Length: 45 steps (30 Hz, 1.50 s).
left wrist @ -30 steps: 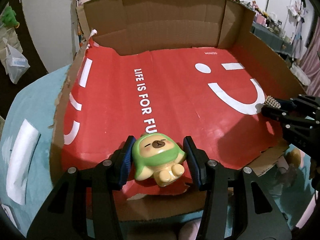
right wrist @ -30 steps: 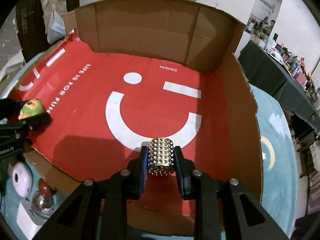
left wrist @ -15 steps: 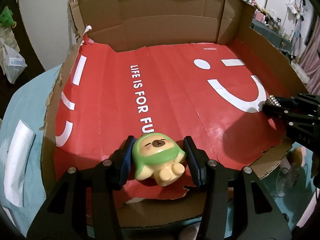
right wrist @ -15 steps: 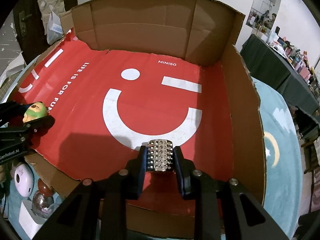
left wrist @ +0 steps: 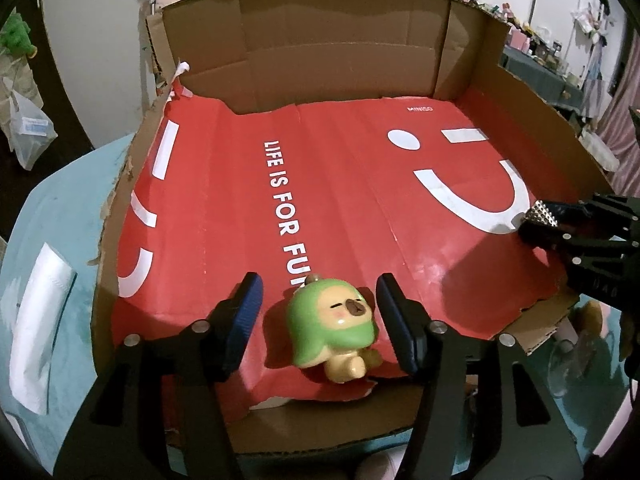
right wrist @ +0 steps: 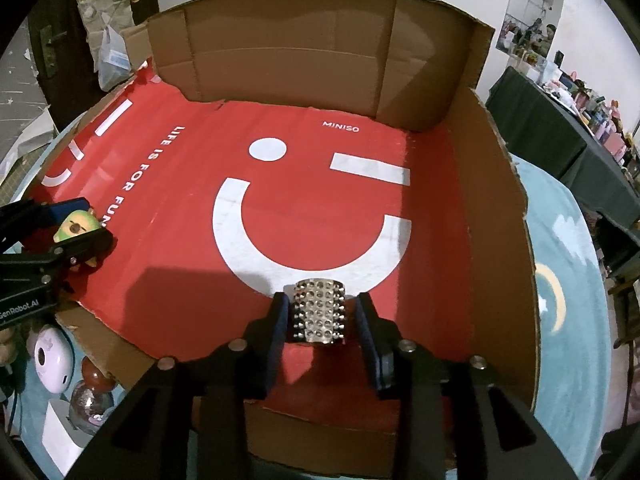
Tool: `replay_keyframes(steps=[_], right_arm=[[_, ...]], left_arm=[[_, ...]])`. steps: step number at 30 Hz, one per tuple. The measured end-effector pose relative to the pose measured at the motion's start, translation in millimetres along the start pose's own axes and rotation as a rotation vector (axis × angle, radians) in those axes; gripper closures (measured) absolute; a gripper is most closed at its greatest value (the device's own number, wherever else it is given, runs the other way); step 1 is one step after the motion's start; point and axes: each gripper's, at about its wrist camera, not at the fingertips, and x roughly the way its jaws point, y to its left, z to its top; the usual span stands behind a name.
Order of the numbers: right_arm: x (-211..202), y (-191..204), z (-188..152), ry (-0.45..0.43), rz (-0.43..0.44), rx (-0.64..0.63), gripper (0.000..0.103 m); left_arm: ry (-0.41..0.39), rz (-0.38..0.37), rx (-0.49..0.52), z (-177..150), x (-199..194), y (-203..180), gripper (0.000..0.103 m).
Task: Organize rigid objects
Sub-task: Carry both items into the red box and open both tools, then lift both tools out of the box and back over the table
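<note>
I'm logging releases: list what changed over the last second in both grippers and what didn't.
Both let go. The left gripper opened and the green-hooded figurine now lies tipped on the red liner, clear of both fingers. The right gripper opened off the studded metal cylinder, which stands on the liner. The cardboard box stayed put.

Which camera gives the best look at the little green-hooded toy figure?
The left wrist view: the small green-hooded toy figure lies large and central on the red paper liner, face visible, between the open left hand-held gripper. The right wrist view shows it small at the left edge, partly hidden by that gripper.
</note>
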Motion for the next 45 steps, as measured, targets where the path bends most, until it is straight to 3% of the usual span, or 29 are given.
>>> replay_keyframes(steps=[15,22,30,34,36,45], right_arm=[[-2,7,-3,-0.01,0.017,0.0,0.051],[-14,15,-2,-0.045,0.031,0.005,0.044],[-62,20,-11,-0.158,0.057,0.036,0.034],[-97,24,-21,-0.245,0.063,0.05,0.019],[-115,27,-28,-0.291,0.065,0.057,0.017],[-193,46,-71,-0.491,0.006,0.054,0.0]], left_arm=[[-0.073,-0.01,0.009,-1,-23,-6,0.029],[-0.134,-0.027,0.009,-3,-53,-8,0.029],[-0.256,-0.031,0.003,-20,-107,-13,0.018],[-0.334,-0.015,0.001,-33,-134,-17,0.01],[-0.385,-0.008,-0.005,-44,-150,-20,0.006],[-0.52,-0.007,-0.045,-89,-204,-25,0.002]])
